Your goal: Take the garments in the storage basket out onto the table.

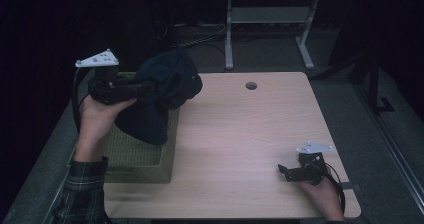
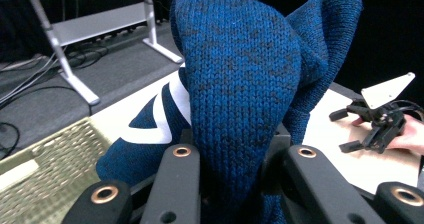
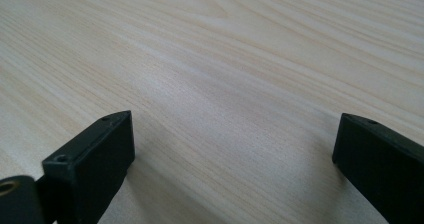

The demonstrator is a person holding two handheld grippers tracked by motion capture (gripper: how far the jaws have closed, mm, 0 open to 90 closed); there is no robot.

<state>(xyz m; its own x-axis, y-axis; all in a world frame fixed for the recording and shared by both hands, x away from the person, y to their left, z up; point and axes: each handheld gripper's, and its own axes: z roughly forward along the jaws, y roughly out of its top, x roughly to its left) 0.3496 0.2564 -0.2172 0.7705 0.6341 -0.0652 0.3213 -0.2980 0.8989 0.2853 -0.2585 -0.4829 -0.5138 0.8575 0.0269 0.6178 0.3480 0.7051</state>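
From above, your left gripper (image 1: 142, 88) is clamped on a dark blue knit (image 1: 162, 91), which is lifted and hangs over the right edge of the woven basket (image 1: 135, 159) at the table's (image 1: 240, 134) left side. Your right gripper (image 1: 285, 171) rests low on the table near the right front corner, well apart from the knit, jaws spread with nothing between them.

In the left gripper view, your jaws pinch a thick fold of the knit (image 2: 240, 84). A white marking (image 2: 170, 109) crosses the fabric; no readable letters. The basket (image 2: 45, 169) sits below left.

In the right gripper view, your jaws stand wide over bare table (image 3: 225, 59).
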